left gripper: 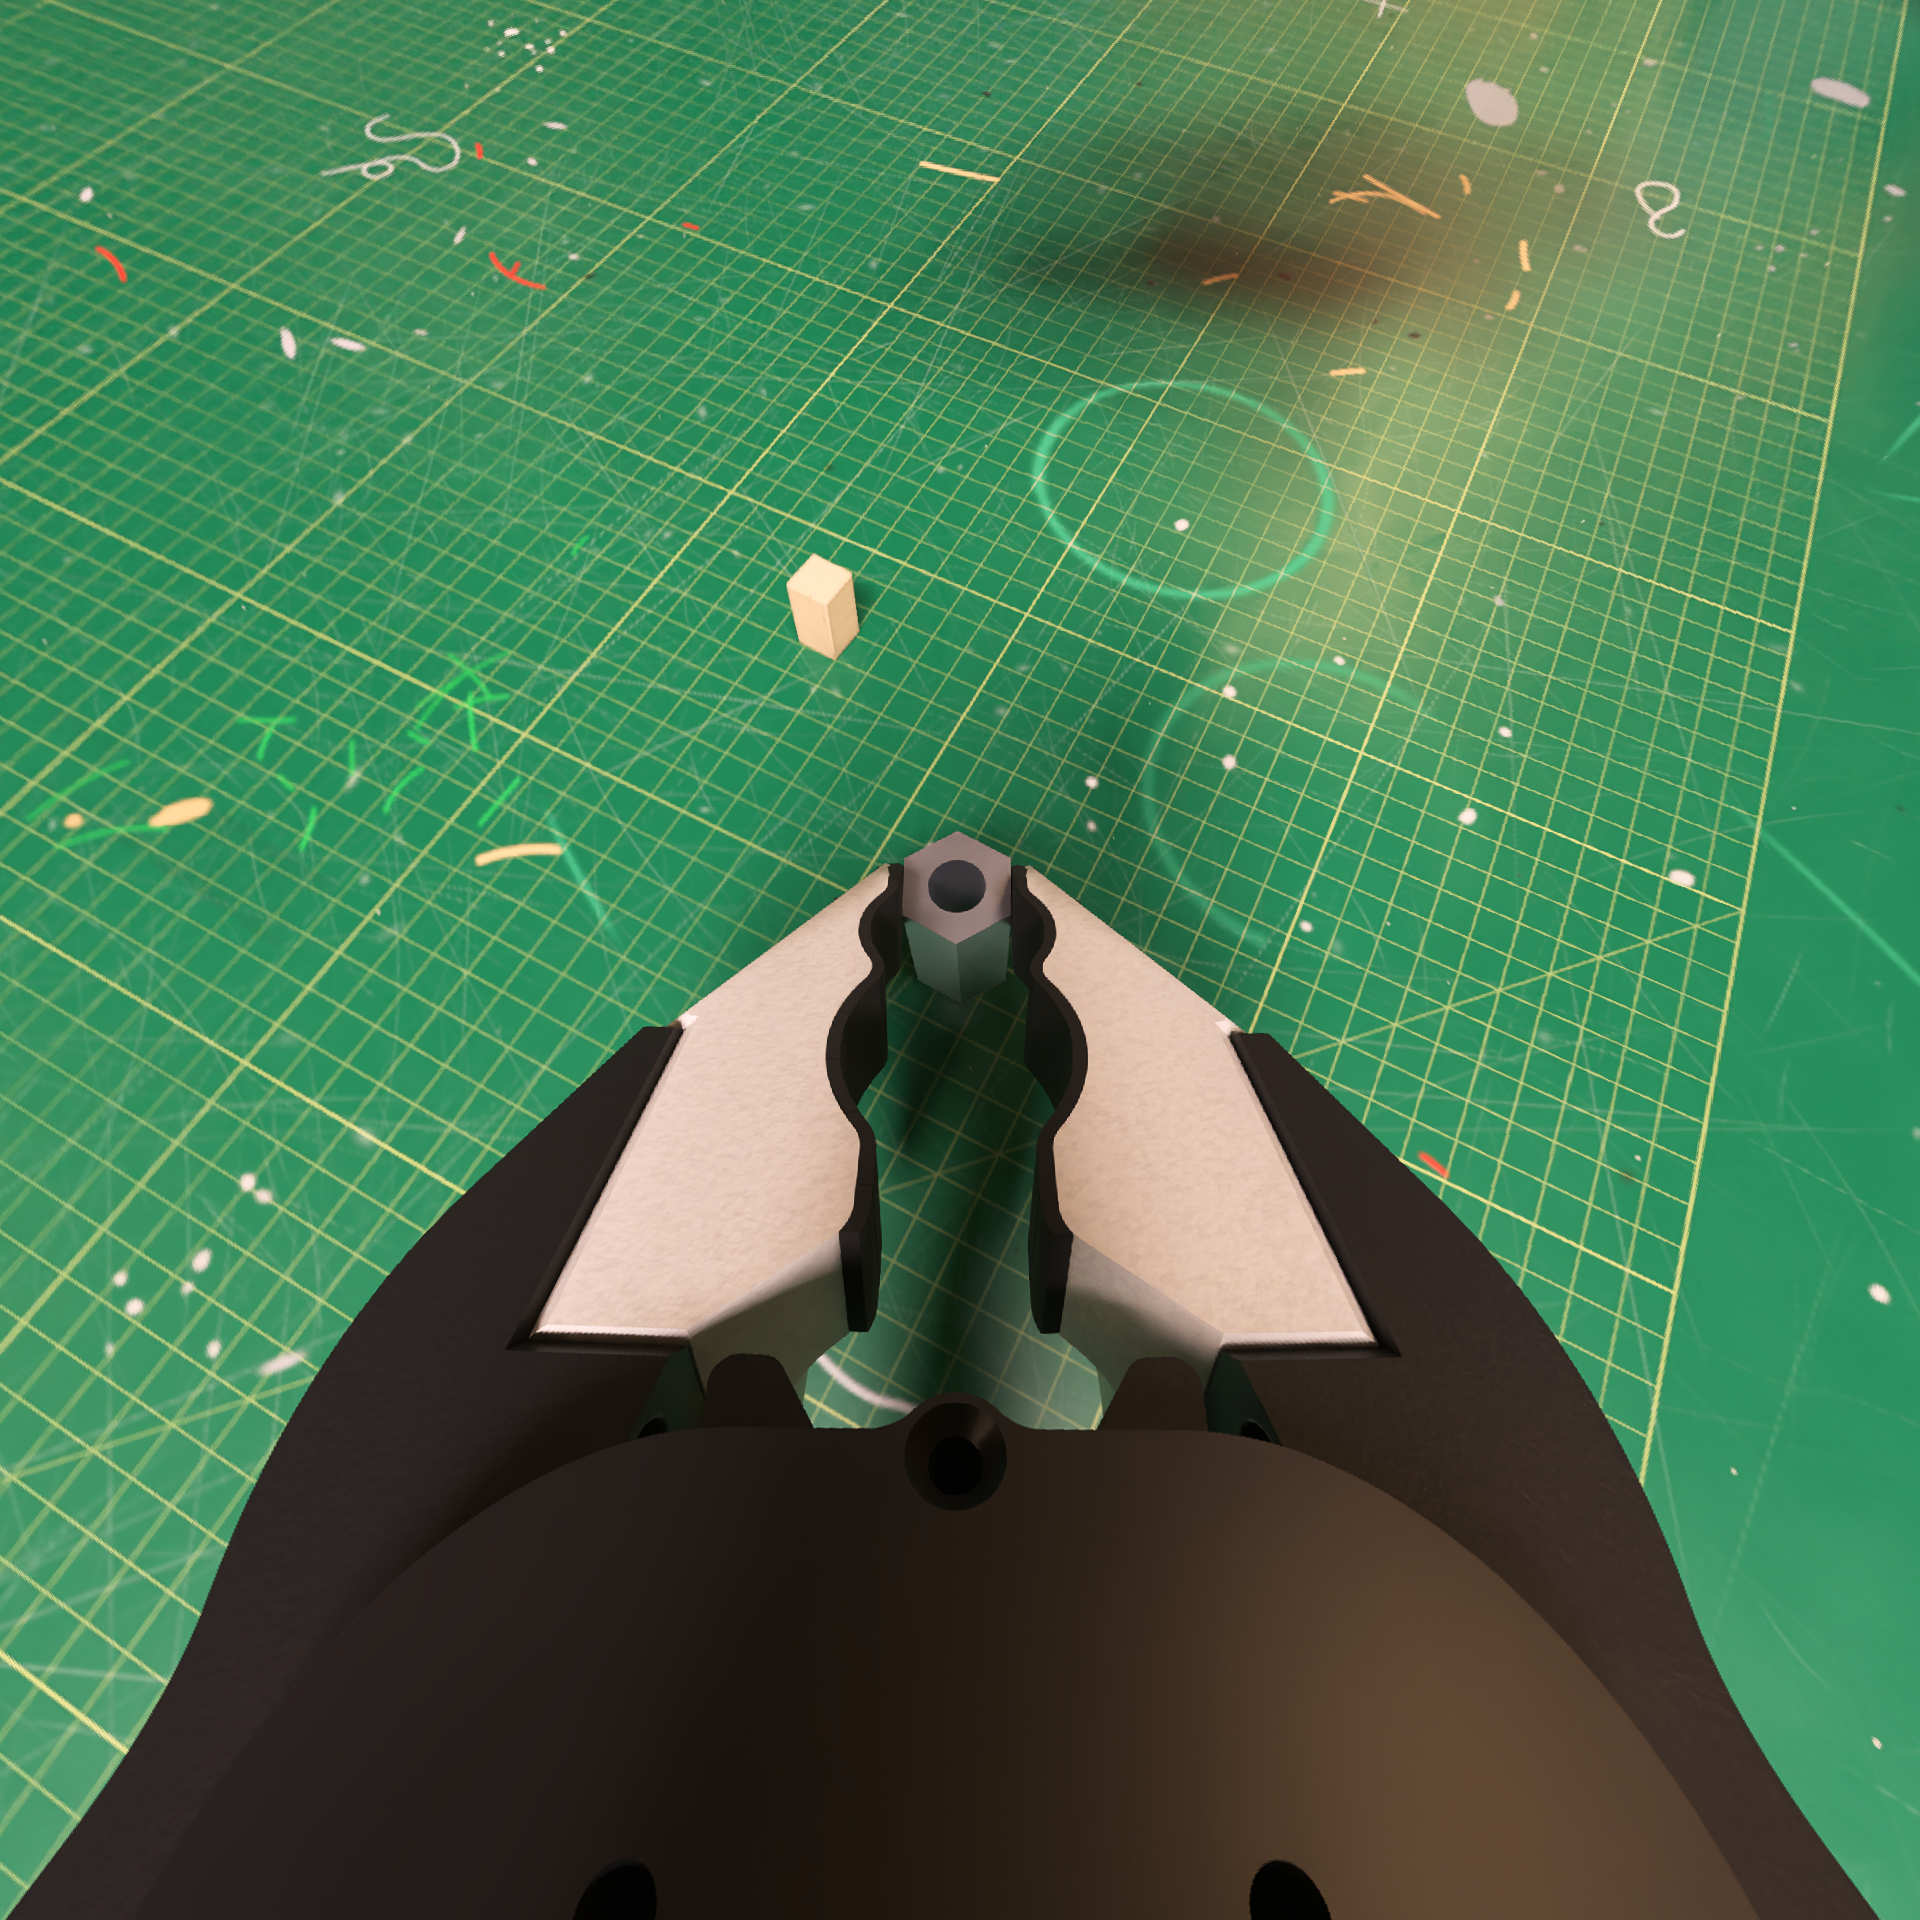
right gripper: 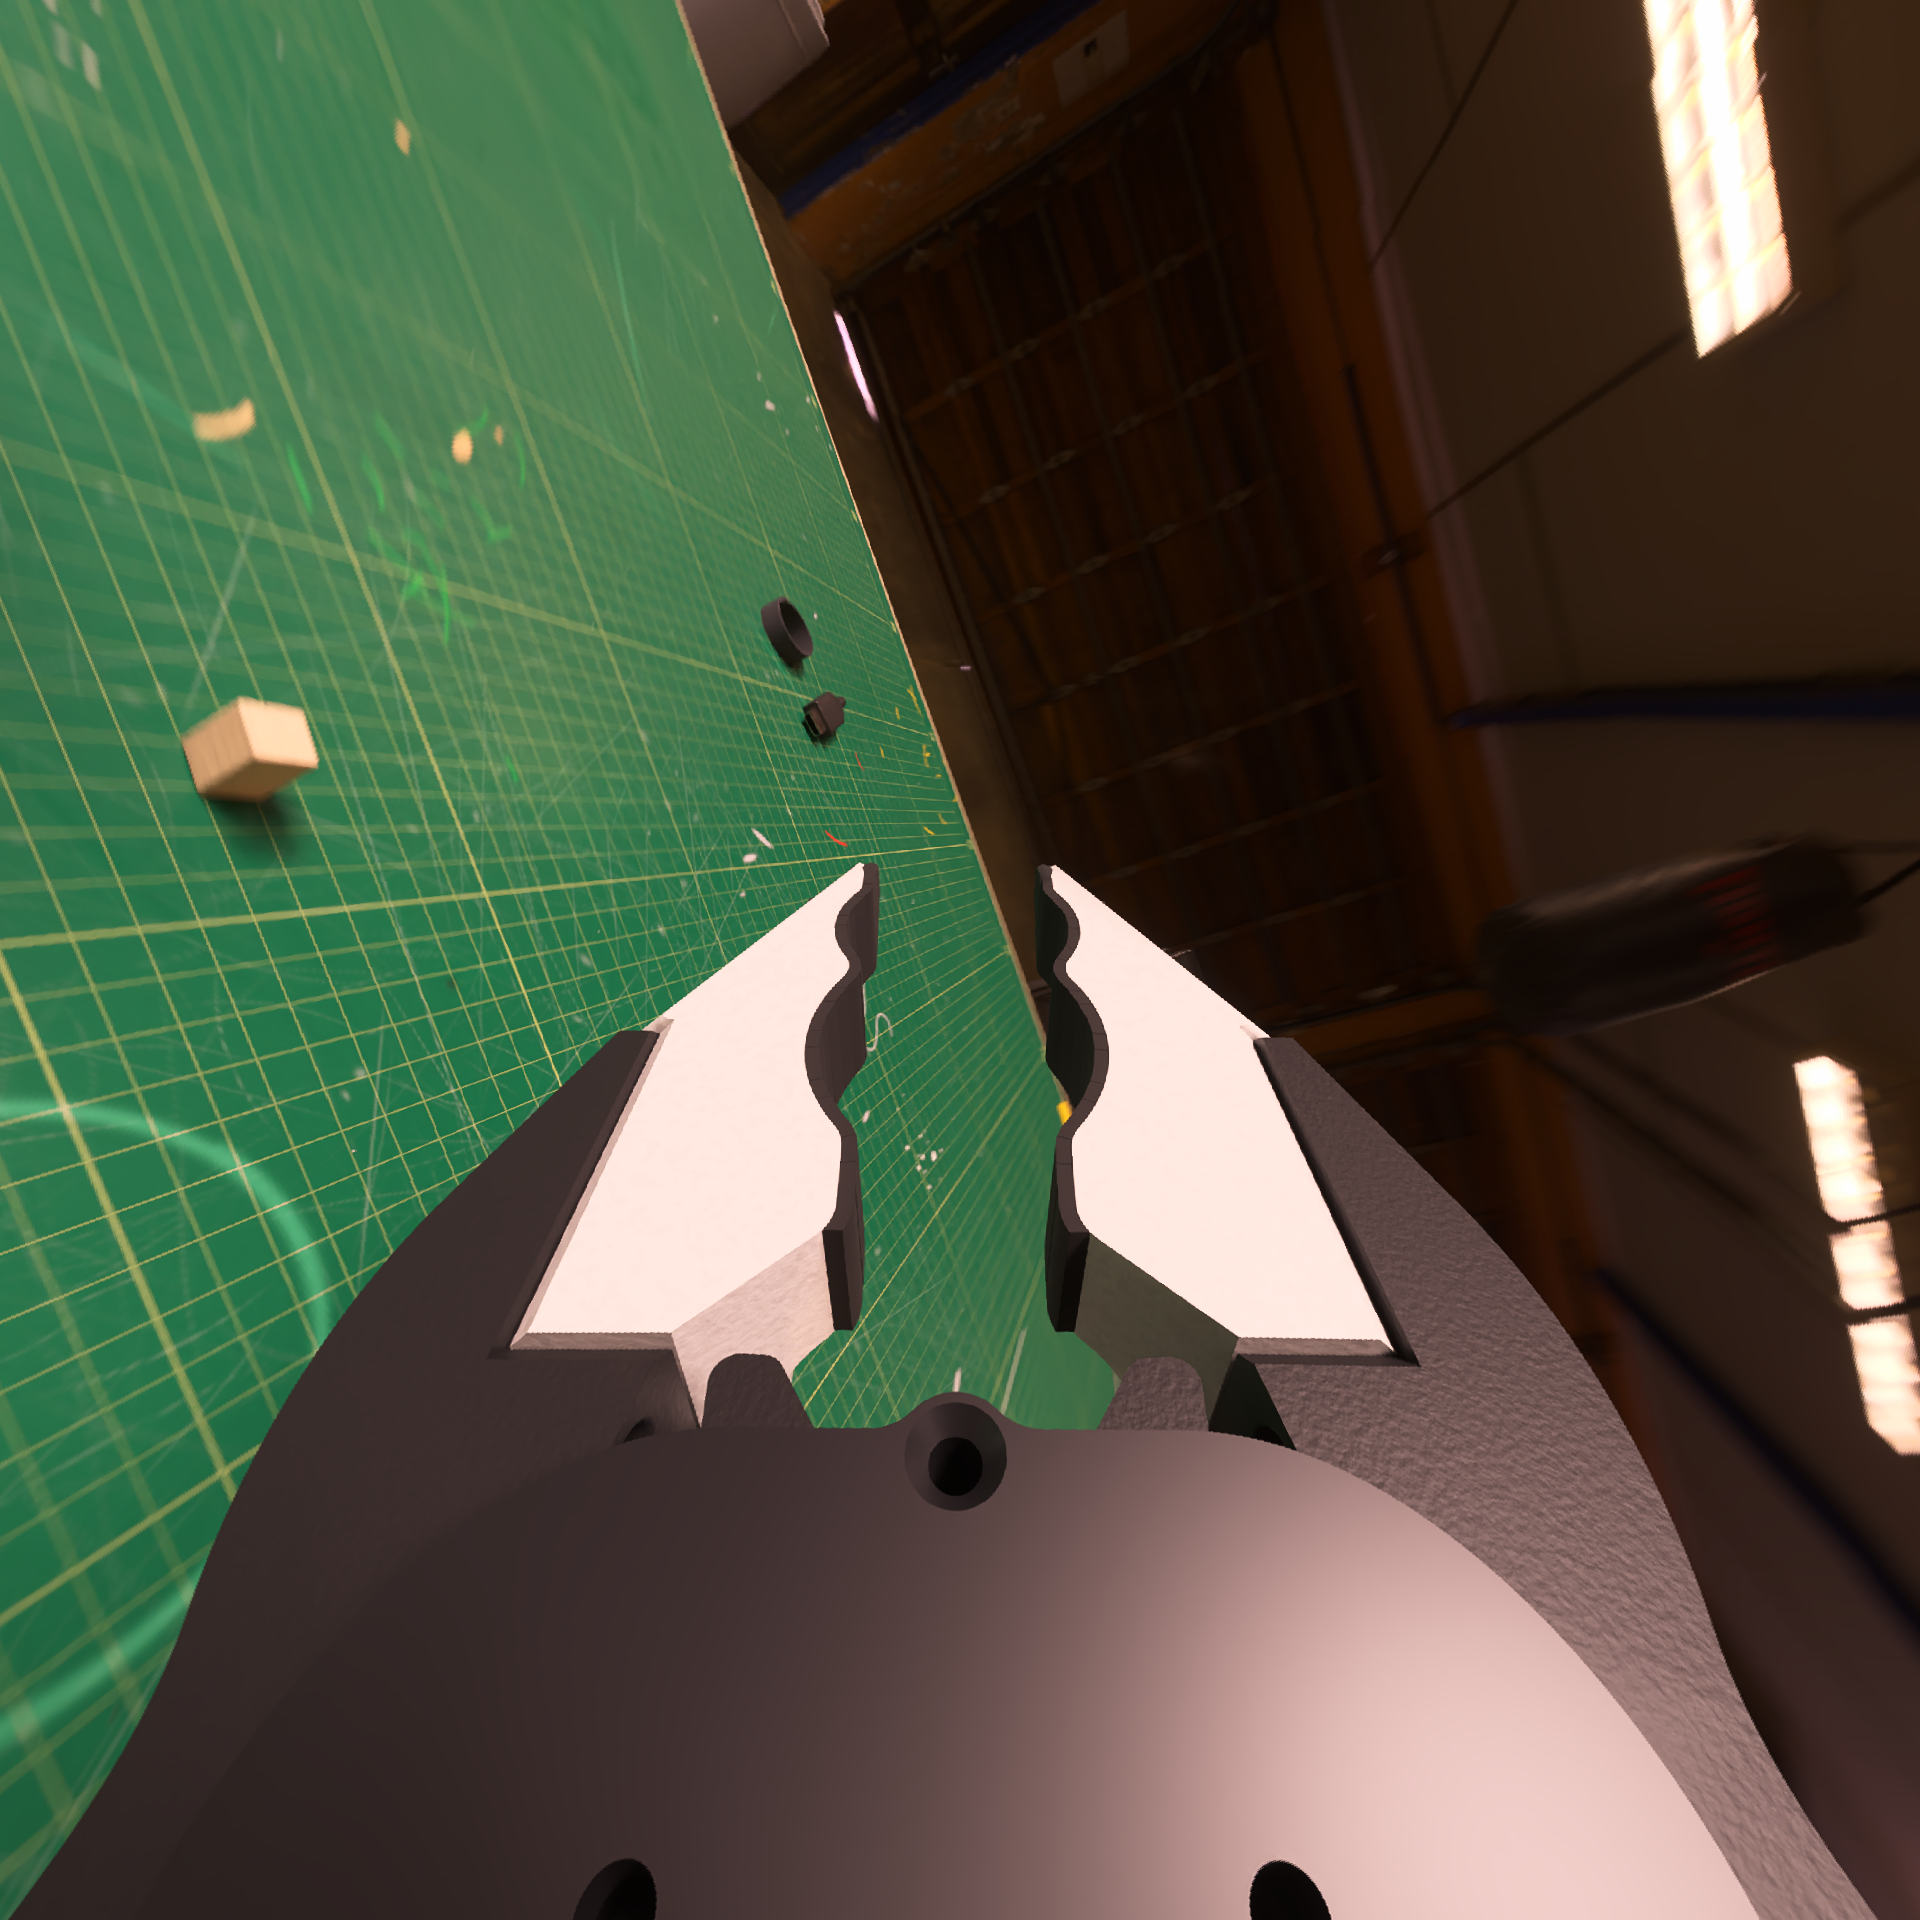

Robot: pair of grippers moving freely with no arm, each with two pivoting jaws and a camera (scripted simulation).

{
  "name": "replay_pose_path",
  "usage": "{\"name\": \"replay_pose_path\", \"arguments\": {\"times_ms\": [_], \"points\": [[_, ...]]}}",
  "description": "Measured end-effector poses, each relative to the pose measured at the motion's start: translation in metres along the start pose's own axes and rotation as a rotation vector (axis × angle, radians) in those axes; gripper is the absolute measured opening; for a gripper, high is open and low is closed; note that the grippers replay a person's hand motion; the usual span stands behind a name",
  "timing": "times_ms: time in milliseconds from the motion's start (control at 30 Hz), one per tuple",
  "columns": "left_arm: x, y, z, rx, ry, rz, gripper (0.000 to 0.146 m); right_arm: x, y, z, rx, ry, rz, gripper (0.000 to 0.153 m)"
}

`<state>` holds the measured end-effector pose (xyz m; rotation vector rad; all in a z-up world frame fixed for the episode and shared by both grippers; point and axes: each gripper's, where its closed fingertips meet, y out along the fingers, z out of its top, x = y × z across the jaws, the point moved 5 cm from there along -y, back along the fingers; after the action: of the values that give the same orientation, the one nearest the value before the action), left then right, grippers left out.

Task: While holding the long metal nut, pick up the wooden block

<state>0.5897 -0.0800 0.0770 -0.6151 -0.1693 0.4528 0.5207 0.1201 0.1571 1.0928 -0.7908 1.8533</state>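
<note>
Between the fingertips of the left gripper point(left gripper: 957, 883) sat the long metal nut point(left gripper: 955, 914), a grey hexagonal piece clamped near the very tips, its bore facing the camera and its body hanging down toward the green cutting mat point(left gripper: 416, 468) below. Both black wavy pads pressed against its flats. Beyond those tips, ahead and slightly to the left, the wooden block point(left gripper: 823, 606) stood upright on the mat, well apart from the nut and touching nothing else. Farther still, pale ring marks, scattered chips and a brown stain marked the surface.

Between the fingers of the right gripper point(right gripper: 957, 883) there was only a wide gap; they stood spread and held nothing. Past the left fingertip, the same pale block point(right gripper: 250, 747) lay far off to the left on the steeply tilted mat point(right gripper: 312, 987). Ahead of that fingertip, nearer the mat's edge, sat a small dark plug-shaped piece point(right gripper: 823, 715), and just beyond it a dark ring point(right gripper: 787, 629). Beyond the right finger lay a dim, blurred hall with bright window patches.
</note>
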Motion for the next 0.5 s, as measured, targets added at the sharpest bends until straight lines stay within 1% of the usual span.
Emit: {"name": "replay_pose_path", "arguments": {"times_ms": [67,133,200,233,300,333,367,400,433,500], "points": [[0.0,-0.004,-0.005,0.006,-0.017,-0.004,0.02,0.038,-0.017,0.002,-0.016,0.132,0.07,0.03],[-0.002,-0.007,-0.006,0.018,-0.015,0.001,0.02,0.081,-0.03,-0.021,-0.121,0.246,0.179,0.03],[-0.004,-0.009,-0.004,0.038,-0.019,0.004,0.02,0.122,-0.034,-0.067,-0.274,0.356,0.243,0.03],[-0.004,-0.009,-0.003,0.048,-0.025,-0.004,0.02,0.139,-0.034,-0.098,-0.381,0.434,0.285,0.03],[-0.004,-0.008,0.0,0.057,-0.03,-0.019,0.02,0.159,-0.029,-0.166,-0.637,0.613,0.402,0.029],[-0.003,-0.007,0.0,0.056,-0.024,-0.026,0.02,0.165,-0.025,-0.201,-0.772,0.652,0.423,0.029],[-0.002,-0.006,0.001,0.052,-0.016,-0.029,0.02,0.164,-0.022,-0.232,-0.91,0.647,0.454,0.03],[-0.002,-0.005,0.001,0.048,-0.005,-0.027,0.02,0.158,-0.019,-0.257,-1.04,0.634,0.523,0.03],[-0.001,-0.004,0.0,0.041,0.005,-0.022,0.02,0.15,-0.014,-0.278,-1.138,0.625,0.605,0.03],[0.001,-0.002,0.0,0.029,0.019,-0.013,0.02,0.131,-0.004,-0.304,-1.216,0.641,0.726,0.03]]}}
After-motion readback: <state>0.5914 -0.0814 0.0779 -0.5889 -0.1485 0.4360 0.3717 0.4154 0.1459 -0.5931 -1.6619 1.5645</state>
